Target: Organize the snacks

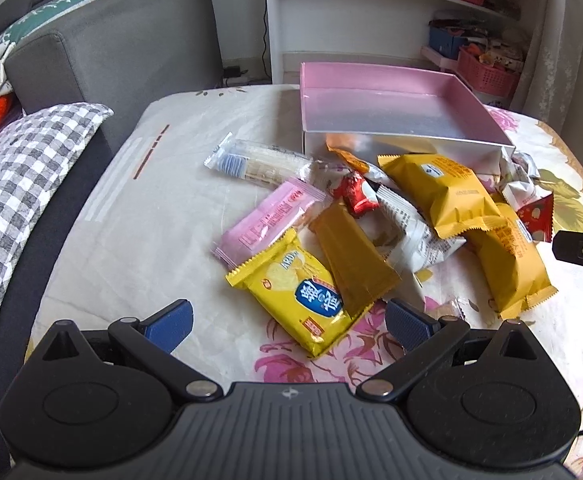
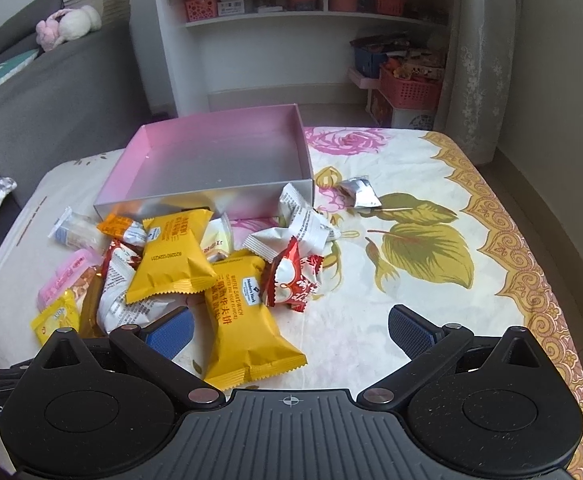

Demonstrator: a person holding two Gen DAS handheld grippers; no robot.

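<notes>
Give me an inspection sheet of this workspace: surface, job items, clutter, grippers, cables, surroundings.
Surface: floral cloth covering the table.
Job's things: pink box open and empty; snack packets heaped in front of it, including two orange sandwich packs, a yellow chip pack, a pink wafer pack, a red candy; a silver packet lies apart.
Clutter: nothing seen beyond the snacks.
Grippers: left gripper open, holding nothing; right gripper open, holding nothing.
Cables: a cord beside the shelf.
Surroundings: grey sofa, white shelf unit, pink basket.
</notes>
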